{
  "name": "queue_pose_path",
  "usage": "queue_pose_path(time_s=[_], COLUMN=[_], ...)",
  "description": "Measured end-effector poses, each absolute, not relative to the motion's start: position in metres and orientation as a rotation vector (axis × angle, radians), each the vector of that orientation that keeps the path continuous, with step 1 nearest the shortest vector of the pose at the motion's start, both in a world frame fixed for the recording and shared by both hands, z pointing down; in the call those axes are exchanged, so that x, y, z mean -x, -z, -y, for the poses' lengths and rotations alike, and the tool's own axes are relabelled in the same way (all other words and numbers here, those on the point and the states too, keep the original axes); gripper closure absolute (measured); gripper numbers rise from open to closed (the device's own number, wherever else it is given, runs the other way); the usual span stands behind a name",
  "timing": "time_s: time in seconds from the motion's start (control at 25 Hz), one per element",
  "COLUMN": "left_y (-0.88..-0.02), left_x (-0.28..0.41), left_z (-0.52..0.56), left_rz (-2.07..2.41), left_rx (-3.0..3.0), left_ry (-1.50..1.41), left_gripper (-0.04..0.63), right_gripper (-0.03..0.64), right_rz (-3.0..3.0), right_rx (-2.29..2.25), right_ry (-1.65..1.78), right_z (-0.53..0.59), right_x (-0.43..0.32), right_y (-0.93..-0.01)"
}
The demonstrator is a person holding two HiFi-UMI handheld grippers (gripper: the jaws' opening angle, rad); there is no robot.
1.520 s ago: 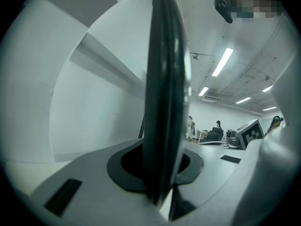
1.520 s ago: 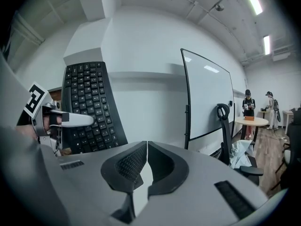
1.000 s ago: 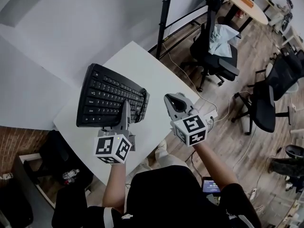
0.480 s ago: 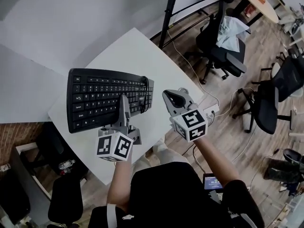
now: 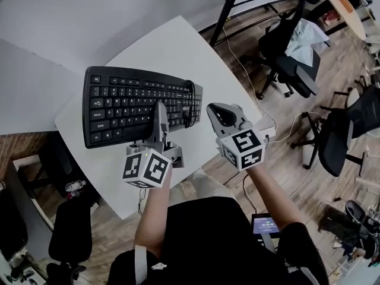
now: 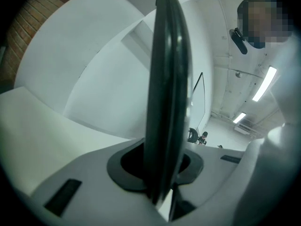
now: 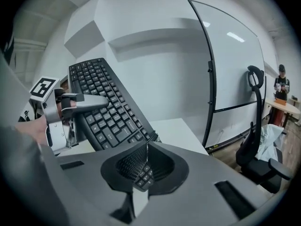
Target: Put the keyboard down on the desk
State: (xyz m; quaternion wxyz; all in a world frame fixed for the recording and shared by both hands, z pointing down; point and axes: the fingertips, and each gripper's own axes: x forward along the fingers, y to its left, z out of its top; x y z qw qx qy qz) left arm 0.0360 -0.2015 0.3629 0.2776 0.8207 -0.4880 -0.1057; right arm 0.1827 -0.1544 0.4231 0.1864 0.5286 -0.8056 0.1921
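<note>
Head view: my left gripper (image 5: 160, 110) pinches the black keyboard (image 5: 138, 104) at its near long edge, left of centre in the frame; the keyboard hangs over the white desk (image 5: 169, 49), its left end past the desk's left edge. My right gripper (image 5: 214, 110) sits just beside the keyboard's right end, jaws pressed together on nothing.

Left gripper view: only the keyboard's thin edge shows, upright through the middle of the frame and clamped between my two jaws; ceiling lights (image 6: 263, 84) show at the right, which the head view does not show.

Right gripper view: this alone shows the tilt; the keyboard rises steeply toward the upper left, clear of the desk there, its lower right corner down by my closed jaws; I cannot tell whether that corner touches the desk.

Surroundings: a whiteboard (image 7: 235, 55) on a dark stand fills the upper right of the right gripper view; in the head view, a black office chair (image 5: 291, 64) with a pale cloth (image 5: 304, 33) draped on it stands at the upper right; a second chair (image 5: 341, 135) stands at the right edge; a power strip (image 5: 268, 132) lies on the wooden floor (image 5: 279, 153) near the desk's right corner.
</note>
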Motion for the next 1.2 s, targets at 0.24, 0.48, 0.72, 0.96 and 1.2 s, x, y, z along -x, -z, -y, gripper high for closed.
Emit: queue_pose_path(time_s=[0.24,0.48,0.72,0.96,1.2], left_y=[-0.377,-0.392,-0.416,-0.441,-0.459], left_x=[-0.031,-0.015,0.000,0.009,0.019], left_z=[0.207,0.206,0.209,0.214,0.216], left_rz=[1.366,1.399,1.404,1.404,1.398], left_rx=[-2.152,-2.077,-1.981,-1.884,-1.825], left_ry=[0.287,0.333,0.371,0.411,0.455], left_gripper=[0.508,0.508,0.506,0.505,0.501], right_gripper=[0.574,0.572,0.571,0.563,0.466], right_rz=[2.290,2.307,2.285,2.264,2.228], right_rx=[-1.282,-1.150,-1.082,-1.020,-0.894], right_ry=[-0.493,-0.445,-0.393,-0.362,-0.250], right_z=[0.152,0.147,0.148,0.145,0.138], right_x=[-0.165,-0.146,-0.138,-0.134,-0.118], right_y=[-0.451,-0.468,-0.486,-0.502,-0.518])
